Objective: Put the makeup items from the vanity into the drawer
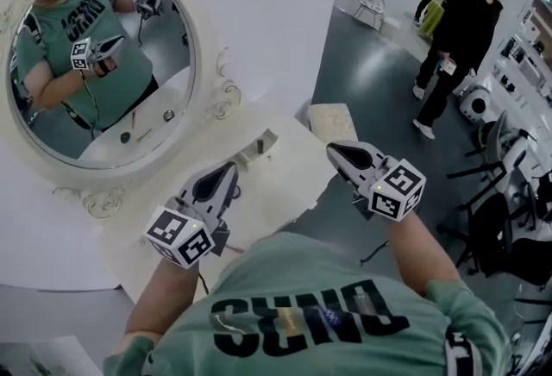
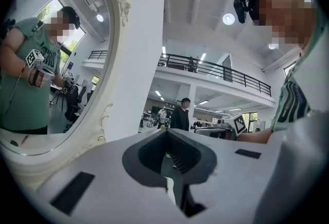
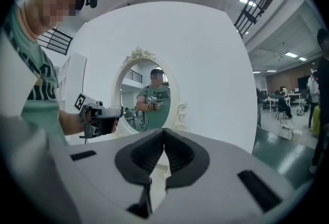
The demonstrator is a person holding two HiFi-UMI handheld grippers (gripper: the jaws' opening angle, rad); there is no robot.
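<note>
Clearly, left gripper (image 1: 230, 167) and right gripper (image 1: 333, 147) are both closed, empty, held near the white counter (image 1: 285, 184). Makeup items (image 1: 168, 115) show only as tiny dark specks reflected in the cream ornate oval mirror (image 1: 226, 98), too small to identify.

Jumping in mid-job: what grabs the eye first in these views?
The big oval mirror in its ornate cream frame fills the upper left of the head view, reflecting the person in the green shirt. In front of it, the left gripper and right gripper are held up by the white vanity top, both shut and empty. A bystander in black stands on the floor at upper right.
</note>
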